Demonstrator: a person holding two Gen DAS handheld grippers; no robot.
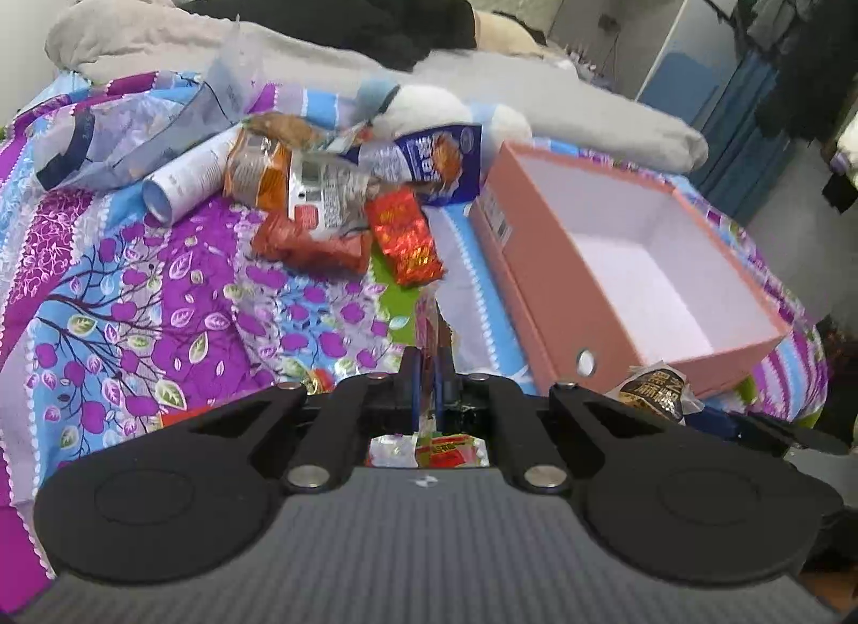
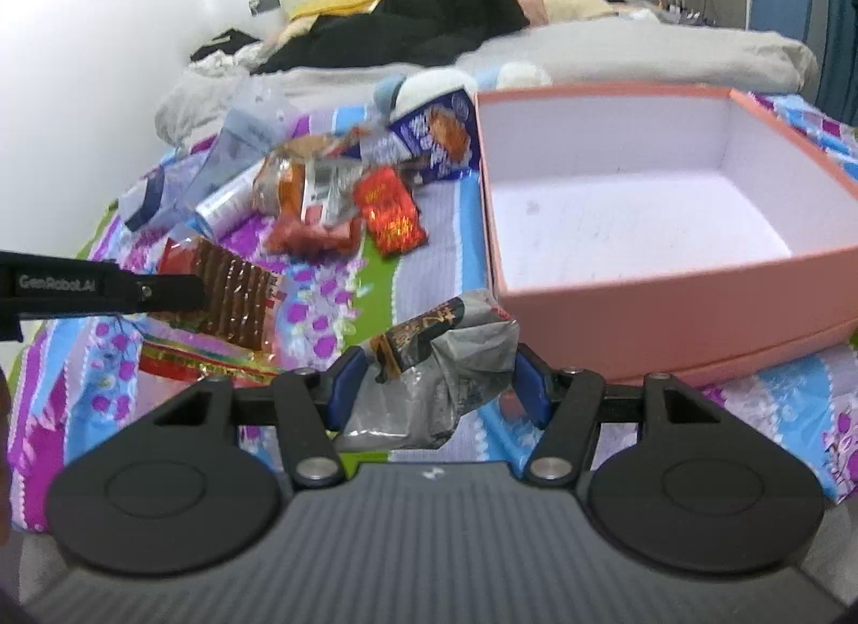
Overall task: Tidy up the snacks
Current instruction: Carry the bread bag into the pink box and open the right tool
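Gathering underway: left gripper [image 1: 427, 382] clamps a red snack packet [image 2: 225, 296]; right gripper [image 2: 437, 382], parted, straddles a grey packet [image 2: 445, 361]. Next: lift both into pink box [image 2: 670, 296].

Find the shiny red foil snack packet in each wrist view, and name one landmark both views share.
Left wrist view: red foil snack packet lies centre, at the pile's near edge, left of the pink box.
Right wrist view: packet upper centre, left of the box.
Shared landmark: the pink box.
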